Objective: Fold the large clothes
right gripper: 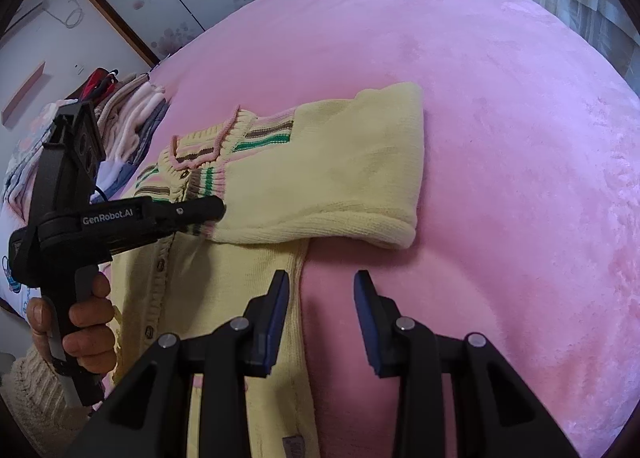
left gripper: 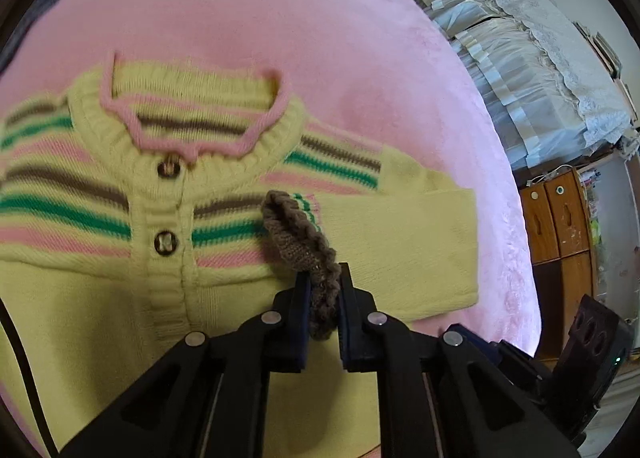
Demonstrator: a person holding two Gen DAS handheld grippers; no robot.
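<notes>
The yellow striped cardigan (left gripper: 100, 298) lies front up, buttoned, on the pink blanket (left gripper: 248, 9) that covers the bed, neckline away from both cameras and hem toward the person. One sleeve (left gripper: 400, 242) is already folded in across the chest, lying crosswise to the button placket (left gripper: 168, 258), its fold edge at the garment's side and its brown ruffled cuff (left gripper: 298, 242) near the middle of the chest. The left gripper (left gripper: 324, 298) is clenched on that cuff: the ruffle runs up between the two dark pads, which press it from both sides. In the right wrist view the same tool reaches in from the left of the picture, tip on the striped cuff end, held by a hand (right gripper: 76, 318) at the grip. The right gripper (right gripper: 322, 298) grasps nothing; its jaws stand partly apart. One pad sits over the cardigan's side seam (right gripper: 300, 278), the other over bare blanket, so the seam runs roughly along the line of the fingers, just inside the gap. Judgement: the left hand is the nearer to the sleeve and controls it; the right hand is the nearer to the body's side edge below the folded sleeve. The next fold likely turns on that edge, whose long axis runs from hem to shoulder. Folded clothes (right gripper: 132, 113) are stacked at the far left of the bed.
</notes>
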